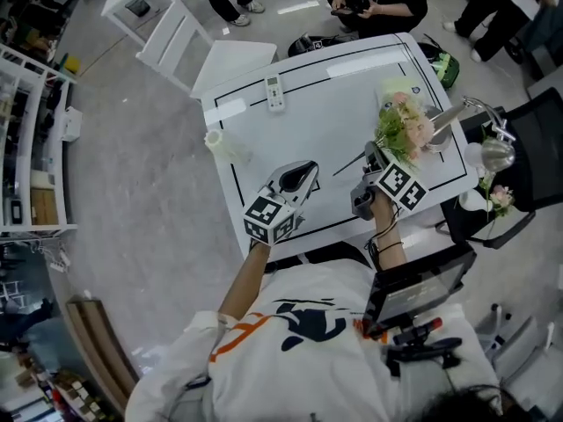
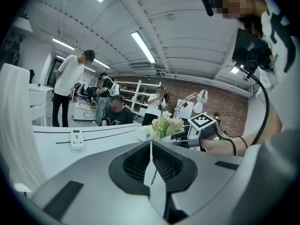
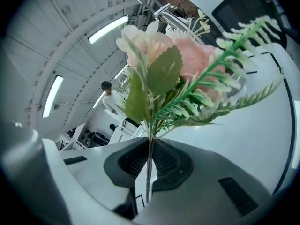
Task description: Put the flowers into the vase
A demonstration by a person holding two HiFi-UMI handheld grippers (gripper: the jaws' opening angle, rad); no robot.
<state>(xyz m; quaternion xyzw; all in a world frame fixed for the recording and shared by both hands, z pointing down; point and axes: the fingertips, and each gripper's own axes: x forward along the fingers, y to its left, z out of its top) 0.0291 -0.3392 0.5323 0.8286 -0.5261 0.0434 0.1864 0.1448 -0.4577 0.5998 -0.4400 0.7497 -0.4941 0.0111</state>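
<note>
A bunch of pink flowers with green fern leaves is lifted over the right side of the white table. My right gripper is shut on its thin stem. In the right gripper view the stem runs between the closed pads and the blooms fill the frame. The pale translucent vase stands at the table's left edge, far from the flowers. My left gripper hovers near the front middle, shut, with nothing seen sticking out. From the left gripper view the flowers appear ahead to the right.
A white remote lies at the table's far side. A thin dark stem lies between the grippers. A desk lamp and another flower are off the right edge. People stand and sit beyond the far end.
</note>
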